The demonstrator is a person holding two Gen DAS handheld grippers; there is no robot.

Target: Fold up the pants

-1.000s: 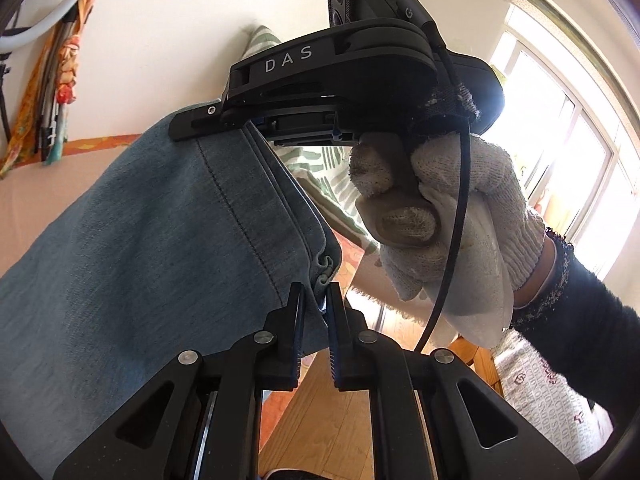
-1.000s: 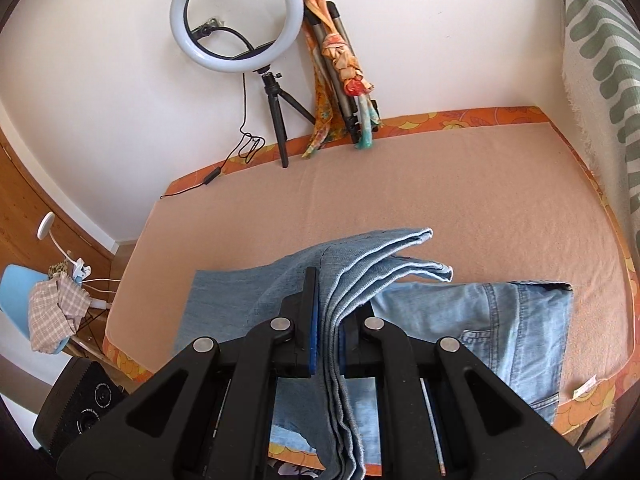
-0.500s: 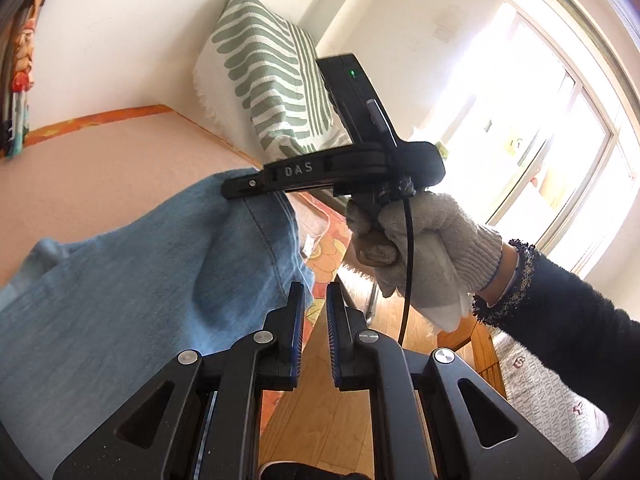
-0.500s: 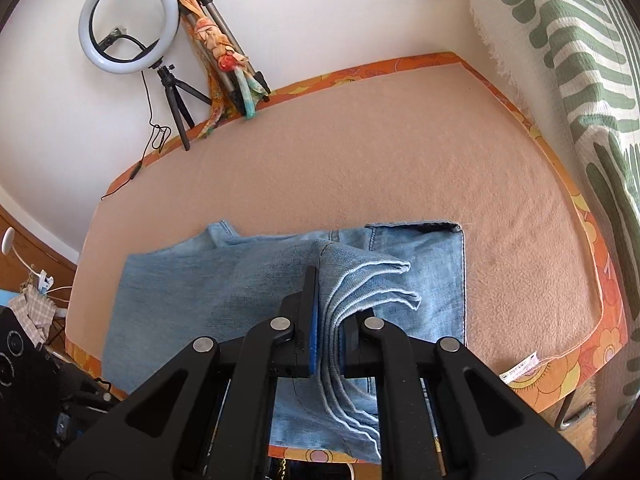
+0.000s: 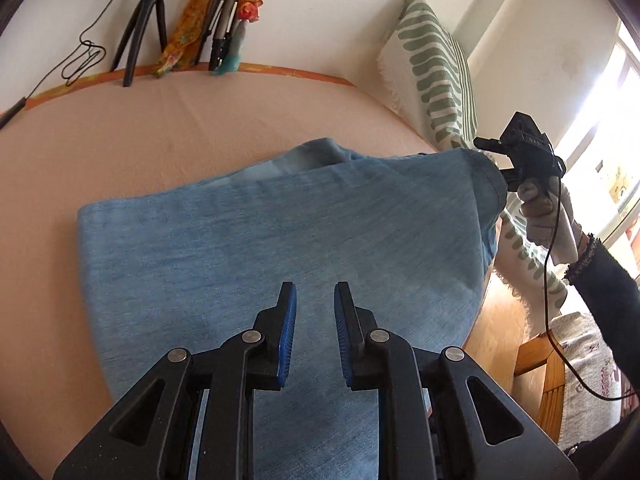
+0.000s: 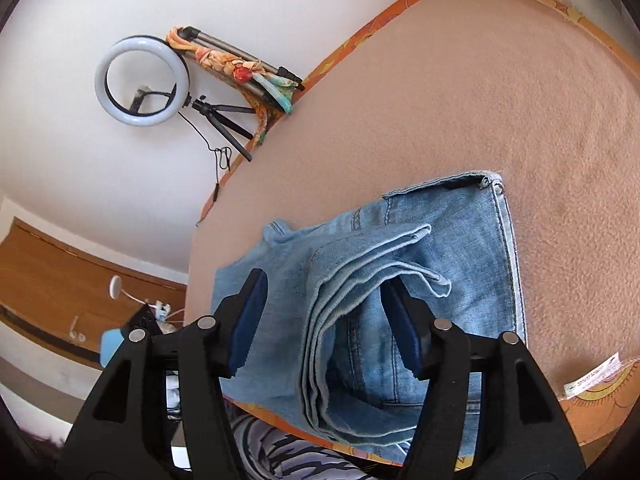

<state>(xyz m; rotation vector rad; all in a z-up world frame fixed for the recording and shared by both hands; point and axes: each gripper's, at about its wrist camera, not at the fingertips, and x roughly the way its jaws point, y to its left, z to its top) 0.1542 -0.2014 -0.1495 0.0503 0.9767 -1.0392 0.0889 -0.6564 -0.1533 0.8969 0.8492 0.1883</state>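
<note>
Both grippers stood open, holding nothing: left gripper (image 5: 315, 332) over the pants (image 5: 280, 248); right gripper (image 6: 328, 320) straddled the leg hems (image 6: 344, 296) at lower centre.

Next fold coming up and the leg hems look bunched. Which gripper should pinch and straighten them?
Right, probably. The hems lie between the open fingers of the right gripper; the left gripper hovers open over flat denim.

Walls: white, plain.
Bed (image 5: 168, 128): peach cover, orange edge.
Window (image 5: 616, 120): bright daylight — right side.
Ring light (image 6: 142, 80): on tripod — against wall.
Floor (image 5: 500, 320): wood.
</note>
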